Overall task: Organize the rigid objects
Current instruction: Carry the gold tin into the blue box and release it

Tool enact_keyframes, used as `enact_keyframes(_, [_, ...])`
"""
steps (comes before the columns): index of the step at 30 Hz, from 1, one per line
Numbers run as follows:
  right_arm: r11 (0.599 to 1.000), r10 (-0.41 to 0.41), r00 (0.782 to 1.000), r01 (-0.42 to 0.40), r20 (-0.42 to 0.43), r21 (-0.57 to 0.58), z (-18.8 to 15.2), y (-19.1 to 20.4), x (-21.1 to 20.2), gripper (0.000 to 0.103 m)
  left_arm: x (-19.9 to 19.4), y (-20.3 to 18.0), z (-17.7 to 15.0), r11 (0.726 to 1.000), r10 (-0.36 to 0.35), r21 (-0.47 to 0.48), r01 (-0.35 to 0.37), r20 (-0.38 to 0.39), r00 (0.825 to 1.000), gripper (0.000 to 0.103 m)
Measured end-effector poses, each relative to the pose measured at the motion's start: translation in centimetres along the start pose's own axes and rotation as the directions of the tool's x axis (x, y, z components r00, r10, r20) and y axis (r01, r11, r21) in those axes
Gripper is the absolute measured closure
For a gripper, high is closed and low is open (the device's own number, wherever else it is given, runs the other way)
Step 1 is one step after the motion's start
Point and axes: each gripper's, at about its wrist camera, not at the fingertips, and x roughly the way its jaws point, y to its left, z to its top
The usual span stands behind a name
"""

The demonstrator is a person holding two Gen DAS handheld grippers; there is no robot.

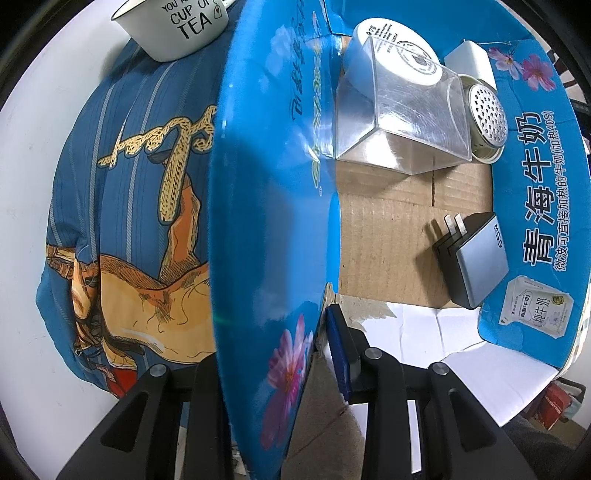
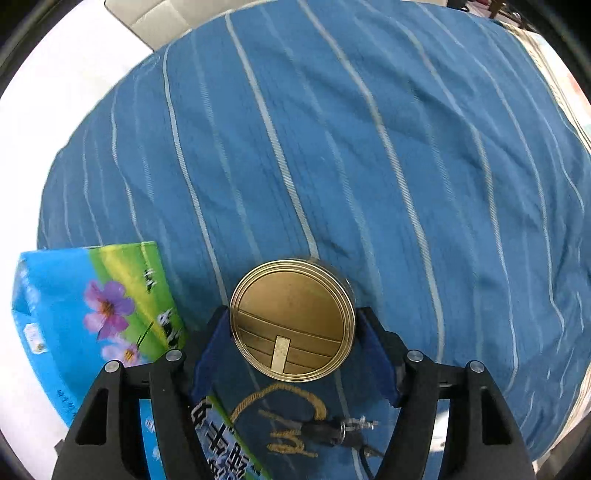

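Gold round tin (image 2: pixel 291 319) sits between the blue pads of the right gripper (image 2: pixel 291 332), clamped at both sides and held above the blue striped bedcover (image 2: pixel 369 147). Left gripper (image 1: pixel 280 369) is closed on the blue wall of the milk carton box (image 1: pixel 266 184). Inside that box lie a clear plastic case (image 1: pixel 402 122), a white round tin (image 1: pixel 369 48), a perforated metal lid (image 1: pixel 485 110) and a grey charger (image 1: pixel 476 258). A white cup (image 1: pixel 173 26) rests beyond the box.
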Motion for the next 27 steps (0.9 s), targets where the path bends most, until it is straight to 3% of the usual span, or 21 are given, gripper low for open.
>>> enact_keyframes(5, [0.999, 0.037, 0.998, -0.036, 0.048, -0.013, -3.6, 0.1, -3.5, 0.032, 0.0, 0.0, 0.0, 1.000, 0.001, 0.002, -0.001, 0.001, 1.000, 0.074])
enact_keyframes(13, [0.990, 0.060, 0.990, -0.043, 0.126, -0.134, -10.2, 2.8, -9.7, 0.032, -0.1, -0.3, -0.3, 1.000, 0.008, 0.007, -0.008, 0.005, 1.000, 0.074])
enact_keyframes(18, [0.976, 0.115, 0.985, -0.089, 0.125, -0.197, -12.9, 4.6, -12.5, 0.032, -0.2, -0.5, -0.4, 1.000, 0.008, 0.013, -0.009, 0.008, 1.000, 0.074])
enact_keyframes(27, [0.949, 0.186, 0.978, -0.156, 0.088, -0.274, -17.4, 7.1, -14.0, 0.032, -0.3, -0.8, -0.6, 1.000, 0.012, 0.022, -0.012, 0.016, 1.000, 0.074])
